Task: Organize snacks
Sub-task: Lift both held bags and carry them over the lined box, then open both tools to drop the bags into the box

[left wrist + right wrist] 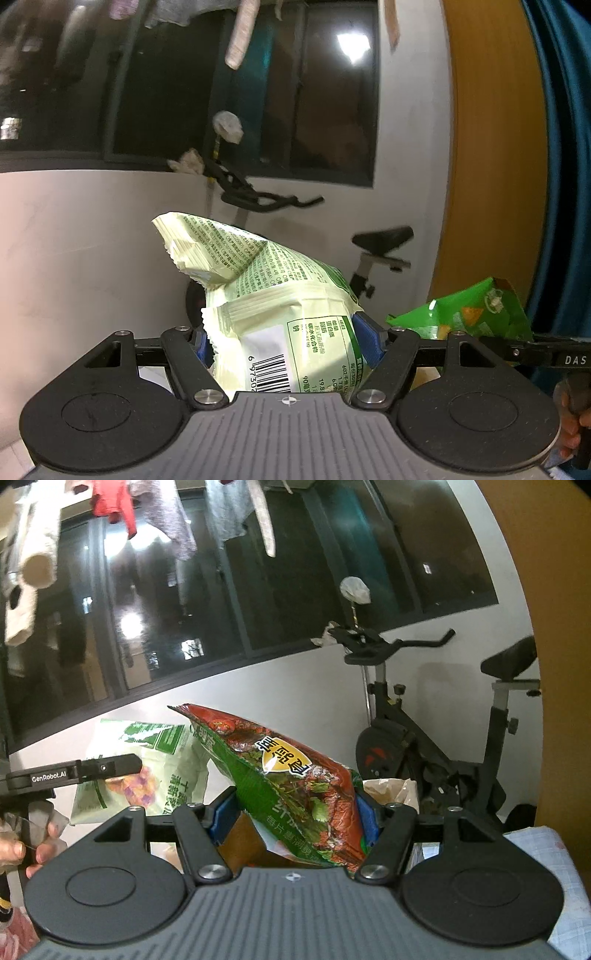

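My left gripper [288, 343] is shut on a pale green snack bag [273, 291] with a barcode and holds it up in the air. My right gripper [295, 819] is shut on a green and red snack bag [291, 782], also held up. The green and red bag shows at the right of the left wrist view [469, 314]. The pale green bag shows at the left of the right wrist view [155, 764], with the left gripper's body [74, 773] in front of it.
An exercise bike [424, 738] stands ahead by a white wall, under dark windows with hanging laundry [110, 502]. A brown bag or box opening [247, 845] lies below the right gripper. A checked cloth [546, 878] is at lower right. An orange curtain [491, 147] hangs on the right.
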Motion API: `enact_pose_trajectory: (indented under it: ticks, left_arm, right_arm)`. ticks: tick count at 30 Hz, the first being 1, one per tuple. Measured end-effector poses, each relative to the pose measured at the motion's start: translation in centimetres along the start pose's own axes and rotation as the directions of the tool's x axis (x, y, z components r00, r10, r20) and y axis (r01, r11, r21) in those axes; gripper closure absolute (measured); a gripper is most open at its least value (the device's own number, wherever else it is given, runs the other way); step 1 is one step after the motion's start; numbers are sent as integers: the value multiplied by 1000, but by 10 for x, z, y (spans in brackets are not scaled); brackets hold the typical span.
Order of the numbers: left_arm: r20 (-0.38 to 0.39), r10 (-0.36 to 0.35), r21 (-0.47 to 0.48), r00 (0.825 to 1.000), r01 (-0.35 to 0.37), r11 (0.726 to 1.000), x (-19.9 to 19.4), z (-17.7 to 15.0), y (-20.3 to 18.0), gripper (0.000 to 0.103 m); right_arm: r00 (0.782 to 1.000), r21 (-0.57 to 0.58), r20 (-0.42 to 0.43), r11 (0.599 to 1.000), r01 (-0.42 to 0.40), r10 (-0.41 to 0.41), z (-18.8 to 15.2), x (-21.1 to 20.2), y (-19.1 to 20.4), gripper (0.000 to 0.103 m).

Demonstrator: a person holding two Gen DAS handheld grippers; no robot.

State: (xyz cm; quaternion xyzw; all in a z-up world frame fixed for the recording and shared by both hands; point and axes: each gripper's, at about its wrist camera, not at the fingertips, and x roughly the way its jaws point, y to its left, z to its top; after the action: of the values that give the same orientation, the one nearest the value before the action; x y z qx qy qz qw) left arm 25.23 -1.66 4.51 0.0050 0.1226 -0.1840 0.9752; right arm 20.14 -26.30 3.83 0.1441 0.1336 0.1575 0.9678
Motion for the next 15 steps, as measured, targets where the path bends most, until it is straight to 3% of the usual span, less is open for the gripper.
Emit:
enact_pose_trajectory:
  ticks: [3,6,9,15]
  left_arm:
    - [-80,-5,49,997,9,999,33,2,-2,29]
    - [-198,-7,103,980,27,994,68,-3,-7,29]
    - [-276,39,186,960,14,983,94,-13,-16,29]
    - [-401,136,411,906,45,911,135,-33,-34,29]
  right_arm:
    - [1000,21,-19,999,24,-24,3,19,-7,37]
    - [998,82,-49,996,45,-41,1,38,-17,37]
    - [994,140,-89,988,71,-59,-3,55,-24,37]
    - [980,230,-182,966,117,-75,-13,85,-25,37]
